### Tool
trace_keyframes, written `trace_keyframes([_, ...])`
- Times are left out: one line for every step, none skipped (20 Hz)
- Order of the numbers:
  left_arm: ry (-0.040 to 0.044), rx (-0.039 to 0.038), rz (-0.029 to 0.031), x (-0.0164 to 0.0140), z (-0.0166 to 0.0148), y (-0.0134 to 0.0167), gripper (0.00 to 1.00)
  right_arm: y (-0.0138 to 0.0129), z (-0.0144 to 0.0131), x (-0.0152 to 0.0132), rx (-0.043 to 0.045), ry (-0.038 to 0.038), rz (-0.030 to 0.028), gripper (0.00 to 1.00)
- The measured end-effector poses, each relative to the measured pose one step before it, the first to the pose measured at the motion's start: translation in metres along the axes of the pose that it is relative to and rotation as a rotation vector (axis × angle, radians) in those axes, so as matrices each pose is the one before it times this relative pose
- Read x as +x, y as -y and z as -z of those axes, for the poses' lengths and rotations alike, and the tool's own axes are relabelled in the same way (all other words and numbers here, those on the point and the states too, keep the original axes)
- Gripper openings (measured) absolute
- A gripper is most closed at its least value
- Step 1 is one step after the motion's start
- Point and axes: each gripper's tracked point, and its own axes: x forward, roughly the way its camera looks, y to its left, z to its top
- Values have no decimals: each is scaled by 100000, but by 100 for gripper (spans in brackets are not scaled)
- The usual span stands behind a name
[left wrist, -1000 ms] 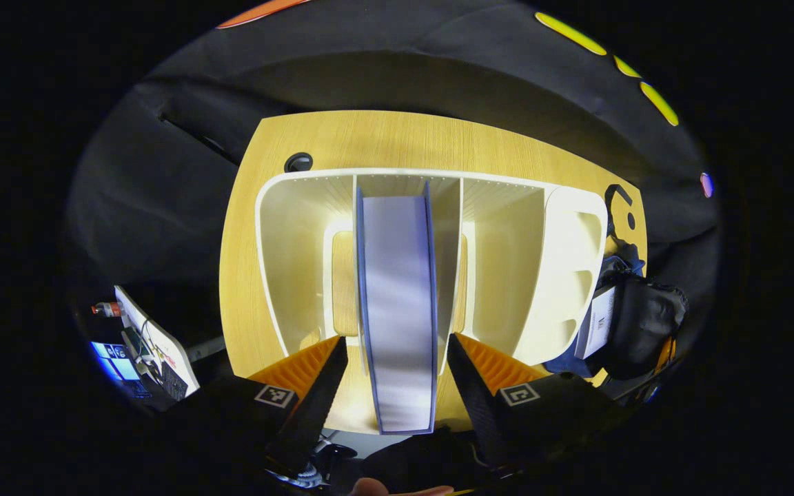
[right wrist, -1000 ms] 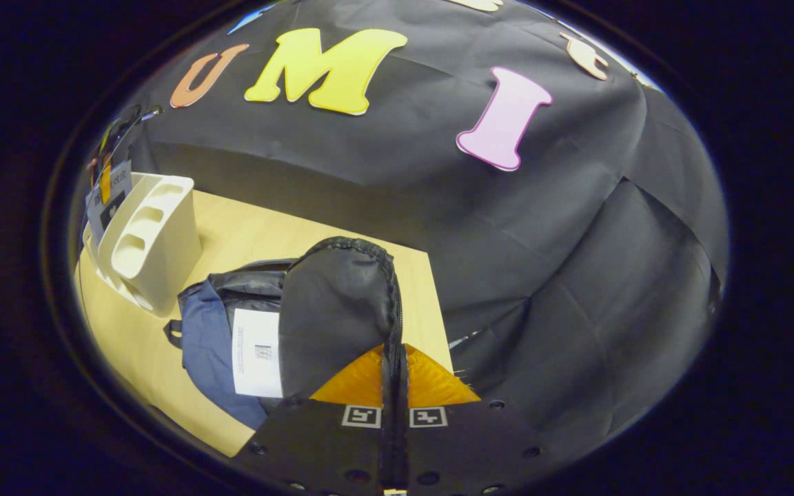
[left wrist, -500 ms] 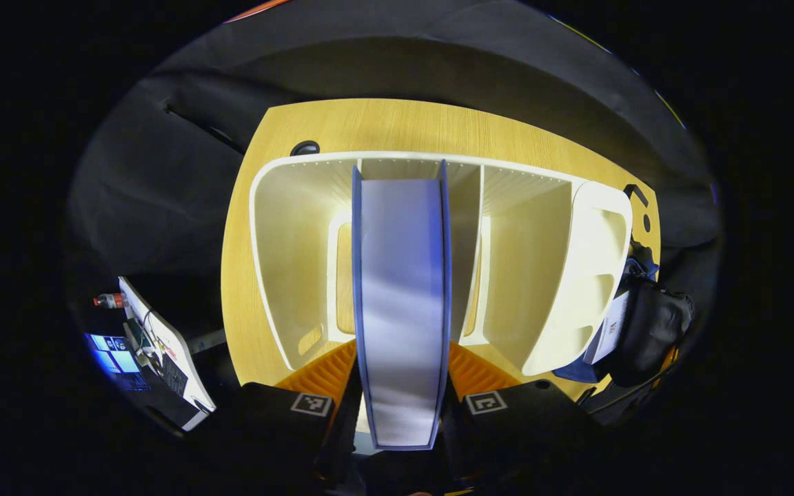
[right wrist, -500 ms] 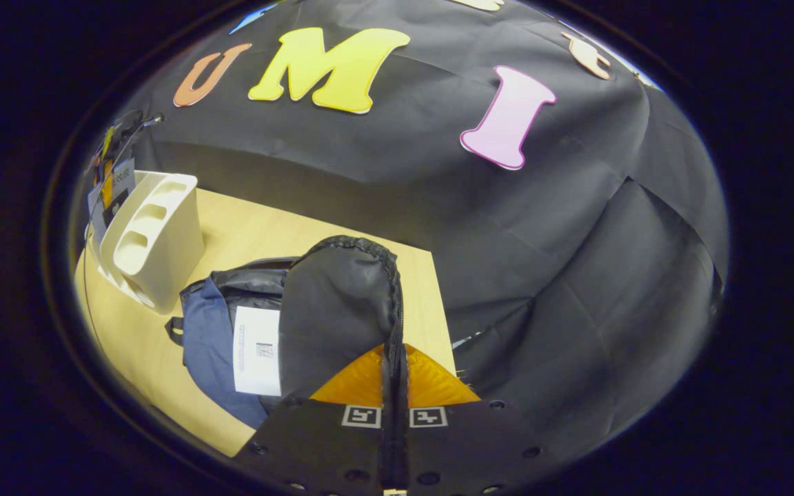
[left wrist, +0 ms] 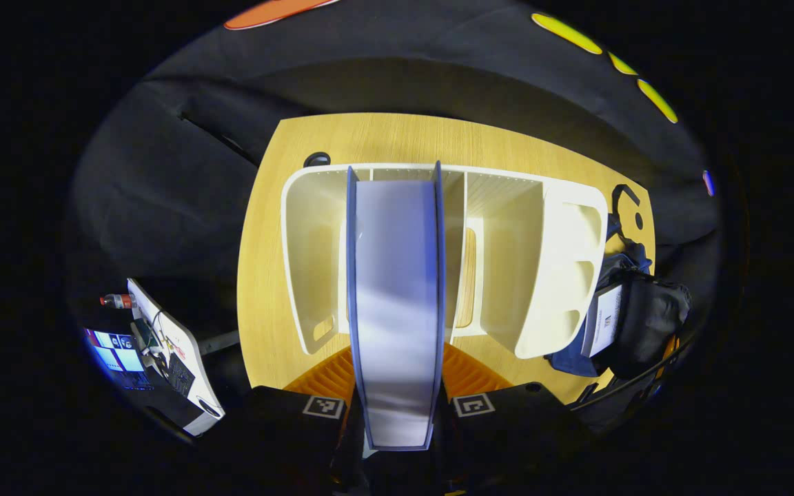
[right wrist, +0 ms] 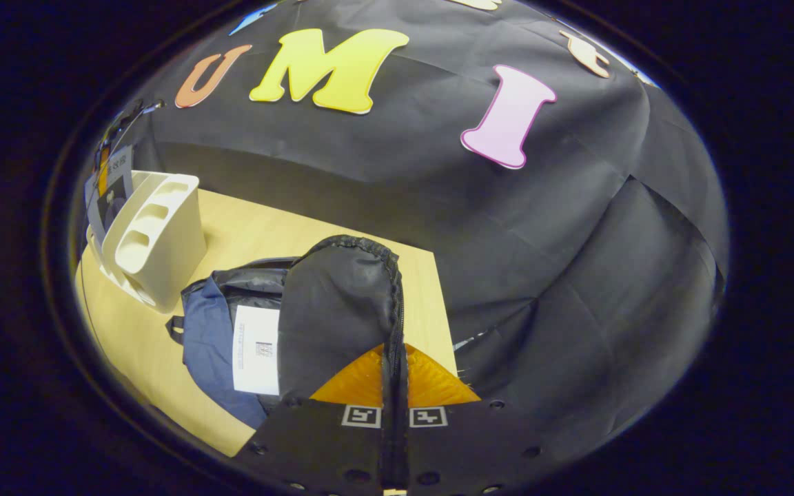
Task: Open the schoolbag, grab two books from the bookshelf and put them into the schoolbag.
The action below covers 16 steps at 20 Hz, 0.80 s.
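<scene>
in the left gripper view my left gripper (left wrist: pixel 397 413) is pinched on one book (left wrist: pixel 395 303), a finger pressing on each blue cover. i see the book edge on, pale page block between the two covers, running straight away from me over the near edge of the wooden table (left wrist: pixel 262 275). just past it stands one cream bookshelf (left wrist: pixel 507 275); i count three upright slots, and the book lines up with the middle one. whether its far end sits inside that slot or above it, i cannot tell. the slots to either side of it look free. there is bare wood to the left of the shelf and behind it, up to the black cloth wall (left wrist: pixel 163 193). to the right of the shelf lies the schoolbag (left wrist: pixel 645 324), close beside the shelf's end wall.

in the right gripper view my right gripper (right wrist: pixel 394 372) is pressed together on the zipper edge of the schoolbag's flap (right wrist: pixel 338 310), holding that black flap upright. beyond it the navy body of the one schoolbag (right wrist: pixel 207 344) lies on the table (right wrist: pixel 266 227), its mouth open, with a white tag (right wrist: pixel 256 349) showing. the flap stands near the table's right edge. farther left is the bookshelf's end wall (right wrist: pixel 156 241) with three oval cutouts, and open wood lies between it and the bag.
</scene>
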Motion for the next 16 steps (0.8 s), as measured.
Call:
trace_keyframes([1200,179,715,-1113,674,101,43,3,97,-81,440,85,-321,0])
trace_keyframes([1340,19,867,-1138,620,20,43,21,134,0,395,192,-300,3])
trace_keyframes([2491,-760,1225,-1296,518,-38,43,19,136,-18,292,33,-305,0])
trace_keyframes([2464,-328,1432,-1367,335,91,45,42,15,-64,227,334,-324,0])
trace_keyframes([2849,-572,1596,-1380,304,47,43,70,-57,-117,87,451,-181,0])
trace_keyframes([2659,-838,1502,-1482,268,61,43,60,68,-38,-63,348,-230,0])
trace_keyframes([2643,-887,1501,-1503,267,-12,42,-14,17,-65,-59,262,-274,0])
trace_keyframes([2484,-993,1495,-1439,75,16,42,-60,-36,-61,32,421,-377,0])
trace_keyframes([2587,-1016,2074,-1152,53,203,42,-125,-67,-80,-100,257,-384,3])
trace_keyframes([2316,-468,2561,-995,-103,261,42,-84,-50,-55,-192,393,-228,0])
trace_keyframes([2100,-870,2470,-913,43,304,42,-99,-106,-75,6,236,-268,0])
trace_keyframes([2343,-553,3158,-649,-138,648,42,-101,-49,-70,94,320,-270,0])
trace_keyframes([2245,-394,3260,-123,163,498,42,-80,-83,-38,100,233,-252,0])
trace_keyframes([1946,-1272,2893,-143,39,1022,42,-70,-29,11,78,150,-213,0])
trace_keyframes([1160,-1846,4127,164,186,968,42,-77,-86,-44,78,157,-165,0])
trace_keyframes([972,-2377,4826,220,279,1361,42,1,56,-65,75,92,-149,0])
